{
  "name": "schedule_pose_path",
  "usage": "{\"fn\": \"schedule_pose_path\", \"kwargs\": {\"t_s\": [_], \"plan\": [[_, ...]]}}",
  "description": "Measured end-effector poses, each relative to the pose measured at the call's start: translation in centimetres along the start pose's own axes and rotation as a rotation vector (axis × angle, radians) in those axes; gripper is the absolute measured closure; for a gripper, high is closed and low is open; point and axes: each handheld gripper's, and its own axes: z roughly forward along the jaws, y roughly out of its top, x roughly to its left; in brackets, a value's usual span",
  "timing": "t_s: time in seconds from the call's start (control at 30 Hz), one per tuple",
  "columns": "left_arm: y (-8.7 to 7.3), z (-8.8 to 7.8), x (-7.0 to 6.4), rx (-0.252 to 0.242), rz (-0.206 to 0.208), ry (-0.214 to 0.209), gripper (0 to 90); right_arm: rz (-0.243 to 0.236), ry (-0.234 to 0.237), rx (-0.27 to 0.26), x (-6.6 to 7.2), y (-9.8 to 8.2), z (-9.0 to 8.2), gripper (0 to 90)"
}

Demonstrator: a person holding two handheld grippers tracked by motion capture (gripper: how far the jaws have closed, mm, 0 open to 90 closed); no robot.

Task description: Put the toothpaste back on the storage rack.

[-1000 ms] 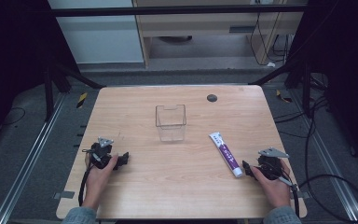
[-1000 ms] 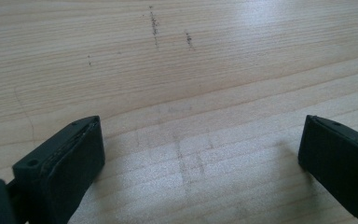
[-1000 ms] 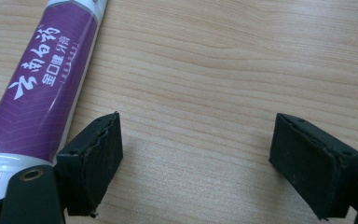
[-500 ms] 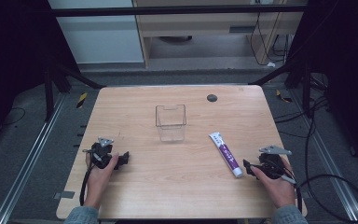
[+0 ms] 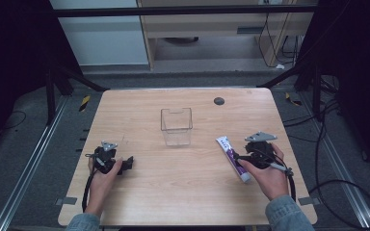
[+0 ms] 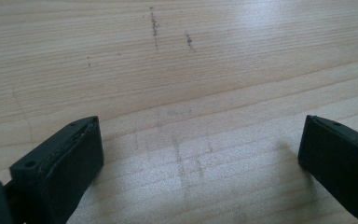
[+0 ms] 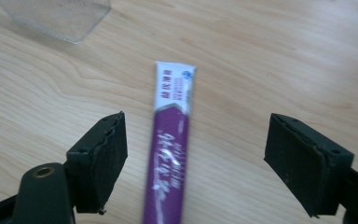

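High view, lower left: left gripper (image 5: 125, 162) low over the desk (image 5: 192, 192), held in the person's left hand (image 5: 101, 175), jaws pointing toward frame right. In the left gripper view its jaws stand wide apart w/ nothing between them, just bare wood w/ faint dark scuffs.

Center of the high view: clear plastic box (image 5: 176, 126), upright, open top, well apart from both grippers. Small dark round spot (image 5: 218, 100) on the desk, up and right of the box.

Right of center: toothpaste tube (image 5: 232, 157), white and purple, lying flat on the desk, running from upper left to lower right, near the box but not touching it.

Lower right: right gripper (image 5: 241, 159) in the person's right hand (image 5: 270, 175), at the tube's lower part. In the right gripper view the tube (image 7: 170, 149) lies lengthwise between the jaws, gaps on both sides, pads not touching it; jaws have just been closing a bit but are wide apart, holding nothing. The box corner (image 7: 56, 18) shows upper left there.
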Motion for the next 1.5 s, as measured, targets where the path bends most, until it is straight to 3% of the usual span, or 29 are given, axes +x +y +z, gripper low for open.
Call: {"fn": "schedule_pose_path", "kwargs": {"t_s": [0.13, 0.37, 0.67, 0.83, 0.97, 1.1, 1.33, 1.5], "plan": [[-0.1, -0.1, 0.0, 0.000, 0.005, -0.002, 0.0, 0.004, 0.013, 0.036, 0.4, 0.9, 0.8, 27.4], [0.0, 0.0, 0.1, 0.001, 0.009, -0.008, 0.0, -0.034, 0.030, 0.092, 0.8, 2.4, 1.8, 36.5], [0.0, 0.0, 0.1, 0.000, 0.008, -0.006, 0.0, -0.003, 0.062, 0.176, 0.5, 3.8, 3.3, 46.5], [0.0, 0.0, 0.1, 0.001, 0.012, -0.010, 0.0, 0.017, 0.056, 0.202, 0.2, 3.9, 4.4, 51.0], [0.0, 0.0, 0.1, 0.001, 0.012, -0.011, 0.0, 0.027, 0.077, 0.209, -0.1, 3.8, 5.1, 54.3], [0.0, 0.0, 0.1, 0.000, 0.012, -0.011, 0.0, 0.036, 0.076, 0.228, -0.1, 3.9, 5.5, 54.4], [0.0, 0.0, 0.1, 0.000, 0.013, -0.012, 0.0, 0.032, 0.046, 0.259, 0.2, 4.1, 6.3, 45.1], [0.0, 0.0, 0.1, 0.000, 0.013, -0.012, 0.0, 0.041, 0.033, 0.291, 0.1, 3.8, 7.1, 46.8]]}}
